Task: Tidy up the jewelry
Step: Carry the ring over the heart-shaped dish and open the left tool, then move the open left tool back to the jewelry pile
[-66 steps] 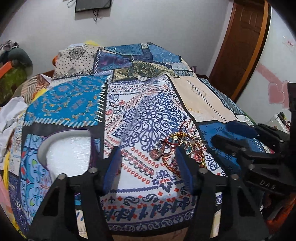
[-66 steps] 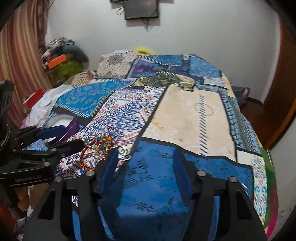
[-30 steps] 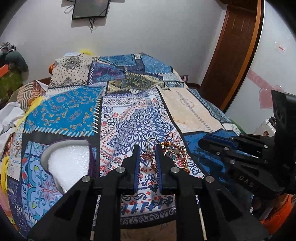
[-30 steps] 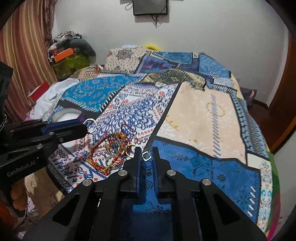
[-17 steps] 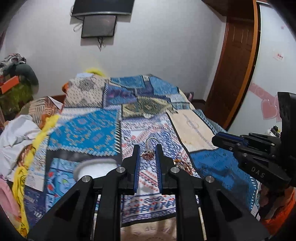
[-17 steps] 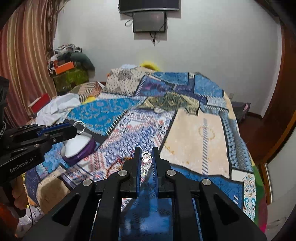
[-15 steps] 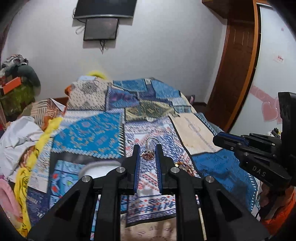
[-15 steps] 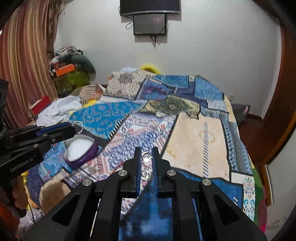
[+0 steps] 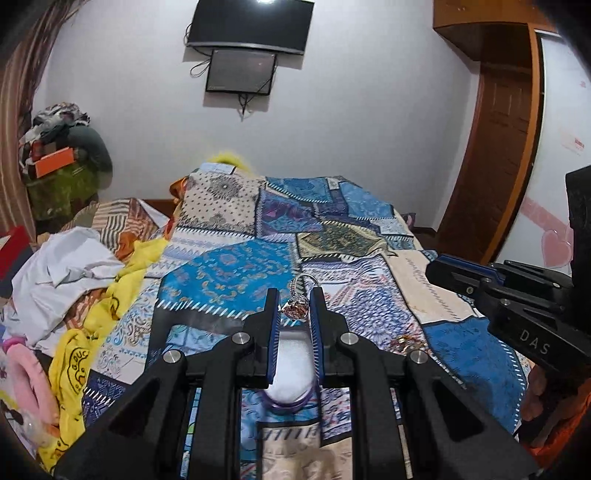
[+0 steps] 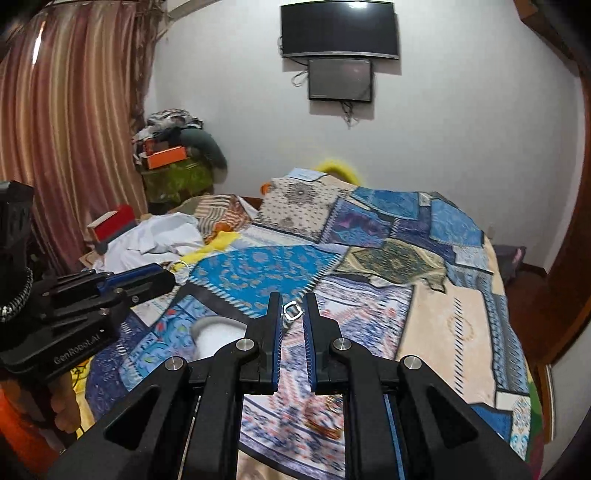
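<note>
My left gripper [image 9: 294,308] is shut on a silver ring with an amber stone [image 9: 297,306] and holds it in the air above a round purple-rimmed box with white foam [image 9: 290,387]. My right gripper [image 10: 292,312] is shut on a small silver ring [image 10: 291,311], also lifted above the bed. The box shows in the right wrist view [image 10: 218,338] at lower left. A pile of red and gold bangles lies on the bedspread [image 10: 327,415]; part of it shows in the left wrist view [image 9: 406,343]. The left gripper appears in the right wrist view [image 10: 162,278], the right one in the left wrist view [image 9: 439,264].
A patchwork blue bedspread [image 9: 236,273] covers the bed. White and yellow clothes [image 9: 70,269] lie at its left edge. A cluttered green stand [image 10: 173,177] and striped curtain [image 10: 70,129] are at the left, a wooden door [image 9: 498,155] at the right, a wall TV [image 10: 340,29] behind.
Both grippers closed on rings from the pile and lifted them off the bed. The left gripper moved left until it was over the foam box; the bangle pile stays on the bedspread.
</note>
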{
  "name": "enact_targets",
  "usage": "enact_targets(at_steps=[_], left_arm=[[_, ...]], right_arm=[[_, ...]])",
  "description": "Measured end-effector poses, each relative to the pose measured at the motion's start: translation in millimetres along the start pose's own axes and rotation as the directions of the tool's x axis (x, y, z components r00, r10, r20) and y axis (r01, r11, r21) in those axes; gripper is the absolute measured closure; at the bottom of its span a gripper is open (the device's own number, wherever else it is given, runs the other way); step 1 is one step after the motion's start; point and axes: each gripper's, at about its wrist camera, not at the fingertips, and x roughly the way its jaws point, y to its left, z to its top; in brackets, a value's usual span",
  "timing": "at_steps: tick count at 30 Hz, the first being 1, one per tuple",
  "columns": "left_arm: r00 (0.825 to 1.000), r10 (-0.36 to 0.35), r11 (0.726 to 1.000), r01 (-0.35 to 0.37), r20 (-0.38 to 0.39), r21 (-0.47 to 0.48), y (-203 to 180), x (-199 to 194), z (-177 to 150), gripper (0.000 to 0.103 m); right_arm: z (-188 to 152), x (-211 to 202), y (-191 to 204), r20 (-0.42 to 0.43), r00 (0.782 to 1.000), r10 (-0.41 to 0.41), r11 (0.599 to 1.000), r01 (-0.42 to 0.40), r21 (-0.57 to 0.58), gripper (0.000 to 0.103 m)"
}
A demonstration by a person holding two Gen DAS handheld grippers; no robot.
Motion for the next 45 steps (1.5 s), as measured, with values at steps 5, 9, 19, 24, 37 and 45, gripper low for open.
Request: enact_targets(at_steps=[5, 9, 19, 24, 37, 45], left_arm=[[0.999, -0.003, 1.000, 0.002, -0.051, -0.023, 17, 13, -13, 0.088], [0.994, -0.021, 0.999, 0.017, -0.110, -0.039, 26, 31, -25, 0.088], [0.974, -0.074, 0.997, 0.064, -0.217, -0.050, 29, 64, -50, 0.088], [0.967, -0.083, 0.996, 0.073, -0.242, -0.050, 29, 74, -57, 0.088], [0.969, -0.054, 0.998, 0.048, -0.242, -0.033, 26, 70, -52, 0.088], [0.982, -0.009, 0.999, 0.002, -0.191, -0.036, 26, 47, -37, 0.074]], right_arm=[[1, 28, 12, -0.049, 0.997, 0.051, 0.999, -0.052, -0.011, 0.093], [-5, 55, 17, -0.111, 0.990, 0.088, 0.996, -0.090, -0.006, 0.093], [-20, 105, 26, -0.270, 0.949, 0.164, 0.986, -0.159, 0.040, 0.093], [-24, 111, 28, -0.295, 0.937, 0.184, 0.983, -0.177, 0.052, 0.093], [-23, 115, 26, -0.324, 0.923, 0.208, 0.978, -0.187, 0.093, 0.076], [-13, 84, 14, -0.250, 0.959, 0.135, 0.990, -0.122, 0.067, 0.073]])
